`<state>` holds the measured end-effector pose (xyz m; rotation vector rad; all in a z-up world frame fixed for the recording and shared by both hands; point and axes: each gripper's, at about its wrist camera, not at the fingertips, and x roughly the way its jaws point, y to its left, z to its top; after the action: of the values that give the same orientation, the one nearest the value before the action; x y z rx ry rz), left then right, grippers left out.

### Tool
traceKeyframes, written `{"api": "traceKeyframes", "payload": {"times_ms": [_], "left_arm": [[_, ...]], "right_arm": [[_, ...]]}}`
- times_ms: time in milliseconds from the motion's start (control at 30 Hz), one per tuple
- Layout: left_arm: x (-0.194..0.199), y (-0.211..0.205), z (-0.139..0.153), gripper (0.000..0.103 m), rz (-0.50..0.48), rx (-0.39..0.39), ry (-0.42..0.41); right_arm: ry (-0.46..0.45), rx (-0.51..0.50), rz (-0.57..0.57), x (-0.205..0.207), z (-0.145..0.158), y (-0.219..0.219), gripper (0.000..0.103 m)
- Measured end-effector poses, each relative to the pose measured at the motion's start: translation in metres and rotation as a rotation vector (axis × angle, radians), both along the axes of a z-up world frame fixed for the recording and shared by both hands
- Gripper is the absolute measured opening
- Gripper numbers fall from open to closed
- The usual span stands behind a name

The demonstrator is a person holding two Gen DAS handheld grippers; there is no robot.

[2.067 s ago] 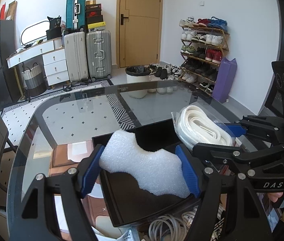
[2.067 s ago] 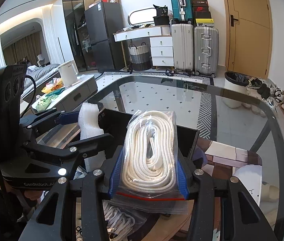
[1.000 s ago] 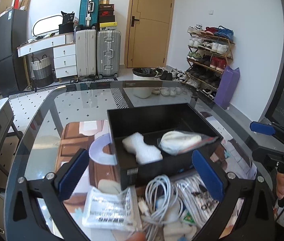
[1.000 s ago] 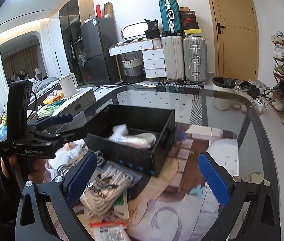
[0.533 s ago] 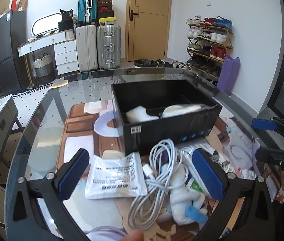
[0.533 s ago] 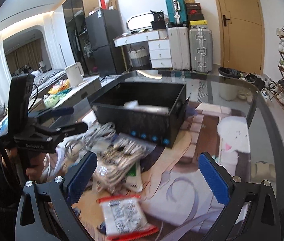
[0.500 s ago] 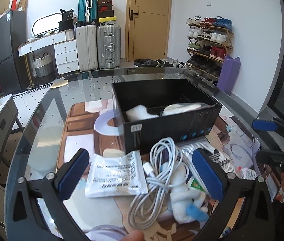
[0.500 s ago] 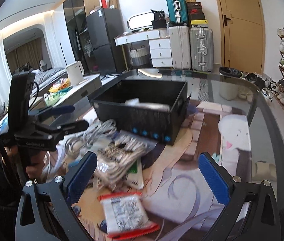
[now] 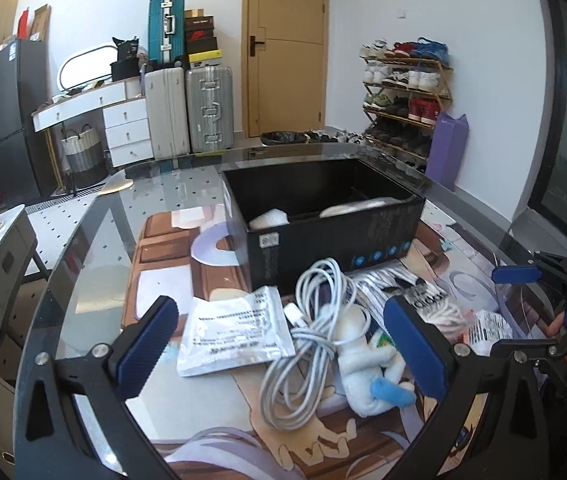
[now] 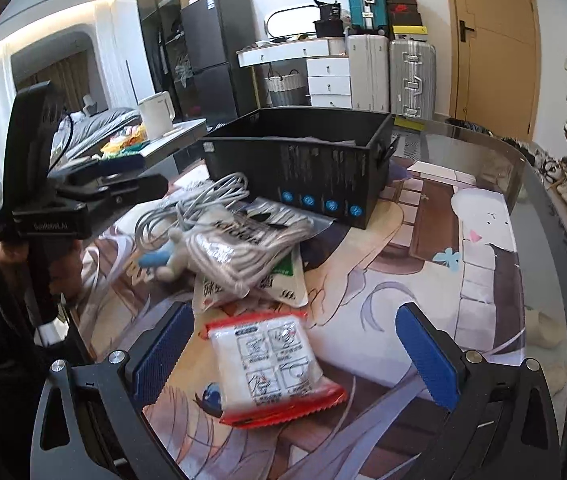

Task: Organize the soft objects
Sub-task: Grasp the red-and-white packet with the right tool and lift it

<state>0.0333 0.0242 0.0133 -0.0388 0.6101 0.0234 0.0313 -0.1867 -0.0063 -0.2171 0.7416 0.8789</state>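
Your left gripper is spread wide and holds nothing, hovering over the pile on the worktop just in front of the black box. Between its pads lie a white foil packet, a coil of white cable and a small white plush toy. Inside the box, a piece of white foam sits at the left and a bagged white rope at the right. Your right gripper is also spread apart and empty, with a red-edged packet lying flat between its pads, nearer you than the box. A bagged bundle of cord rests between that packet and the box.
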Motion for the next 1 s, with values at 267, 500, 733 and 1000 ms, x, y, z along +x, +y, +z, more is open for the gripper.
{"api": "traceKeyframes", "payload": {"times_ms": [267, 500, 733, 1000], "left_arm": [[-0.001, -0.006, -0.005, 0.103, -0.005, 0.027, -0.002], [0.000, 0.000, -0.007, 0.103, -0.008, -0.027, 0.009], [0.000, -0.007, -0.009, 0.103, -0.049, -0.023, 0.025], [-0.001, -0.007, -0.010, 0.103, -0.041, -0.019, 0.033]], "right_arm": [[0.033, -0.005, 0.017, -0.004, -0.010, -0.003, 0.102], [0.018, 0.003, 0.048, -0.012, -0.011, -0.005, 0.102], [0.012, -0.013, 0.065, -0.015, -0.014, -0.002, 0.091], [0.014, -0.027, 0.074, -0.016, -0.016, 0.000, 0.080]]}}
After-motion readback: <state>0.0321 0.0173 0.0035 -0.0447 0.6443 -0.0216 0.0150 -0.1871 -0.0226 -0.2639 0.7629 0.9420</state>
